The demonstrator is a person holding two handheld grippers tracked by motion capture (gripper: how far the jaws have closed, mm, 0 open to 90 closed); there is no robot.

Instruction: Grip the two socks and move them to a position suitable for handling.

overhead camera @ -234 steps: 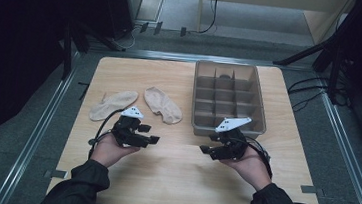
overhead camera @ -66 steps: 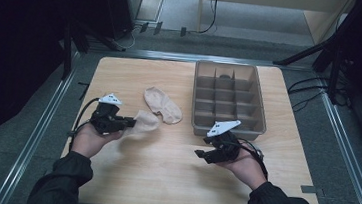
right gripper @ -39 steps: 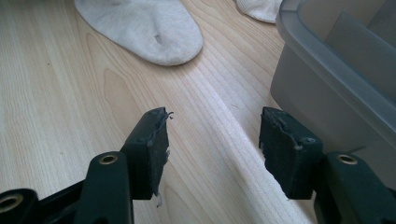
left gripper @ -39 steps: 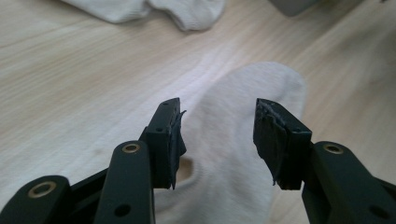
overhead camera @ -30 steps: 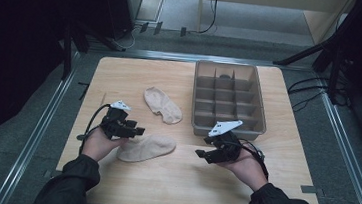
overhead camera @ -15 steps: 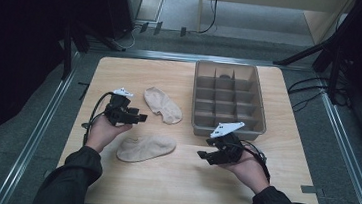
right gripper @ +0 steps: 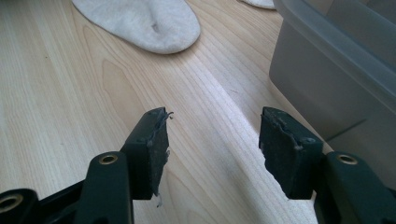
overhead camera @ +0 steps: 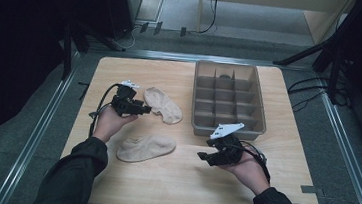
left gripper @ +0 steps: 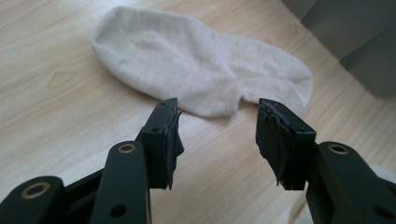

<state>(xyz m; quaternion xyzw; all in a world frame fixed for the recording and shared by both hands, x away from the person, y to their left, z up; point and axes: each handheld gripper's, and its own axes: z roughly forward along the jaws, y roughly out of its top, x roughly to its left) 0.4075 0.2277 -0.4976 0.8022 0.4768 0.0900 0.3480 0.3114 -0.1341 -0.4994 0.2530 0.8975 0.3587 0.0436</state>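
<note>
Nearest you, your right gripper (overhead camera: 203, 156) hangs over bare wood near the table's (overhead camera: 171, 186) front right, its jaws spread apart with nothing between them. In the right gripper view those jaws (right gripper: 212, 149) look along the tabletop: the toe of the near sock (right gripper: 140, 21) lies ahead on the left, and the wall of the grey divided tray (right gripper: 336, 70) rises on the right.

That near sock (overhead camera: 145, 148), a beige one, lies flat on the wood between your two hands, clear of both grippers.

Farther out on the left, your left gripper (overhead camera: 144, 109) sits just beside the far sock (overhead camera: 163, 105), its tips at the sock's near end. In the left gripper view the jaws (left gripper: 218, 135) are parted and empty, and the far sock (left gripper: 201, 70) lies flat just beyond them; whether the tips touch the cloth, you cannot tell.

Farthest off, the tray (overhead camera: 196, 103) sits at the table's back right, just beside the far sock, with a small dark thing in one back compartment.
</note>
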